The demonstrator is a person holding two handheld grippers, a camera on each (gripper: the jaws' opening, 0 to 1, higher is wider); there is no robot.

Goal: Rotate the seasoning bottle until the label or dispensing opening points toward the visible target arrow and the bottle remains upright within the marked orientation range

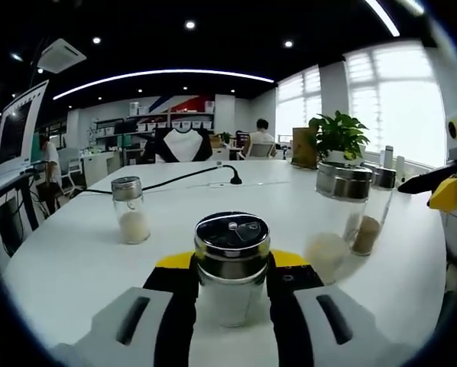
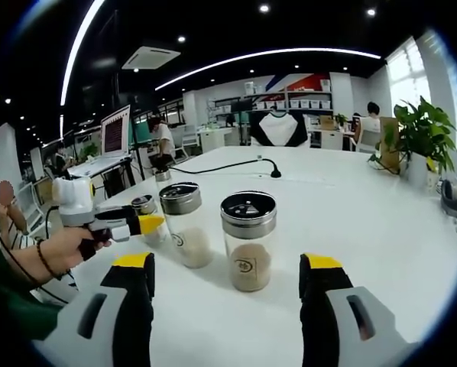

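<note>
Since the left gripper [image 1: 230, 281] has its jaws clamped on both sides of a seasoning bottle [image 1: 231, 264], that's the one set up for the turn: held low on the glass body, upright, steel cap with dispensing holes facing up, standing on the white table [image 1: 76, 260]. My read: grip is low so the bottle can twist in place without tipping. Left gripper view also has a small shaker [image 1: 130, 209] well apart to the left, and two more shakers [image 1: 354, 210] to the right, near the plant [image 1: 338, 138]. No target arrow or marked range that I can see. No label readable on the held bottle.

Right gripper view: right gripper [image 2: 227, 284] is released, jaws wide, nothing between them; brown-filled shaker [image 2: 248, 238] sits ahead in the gap but apart from both jaws, probably just staged. White-filled shaker [image 2: 186, 223] just beside it. Both carry a small round emblem, too small to read. Person's hand [image 2: 64, 248] holds the left gripper at the left edge. Monitor [image 2: 115, 131] text is illegible.
</note>
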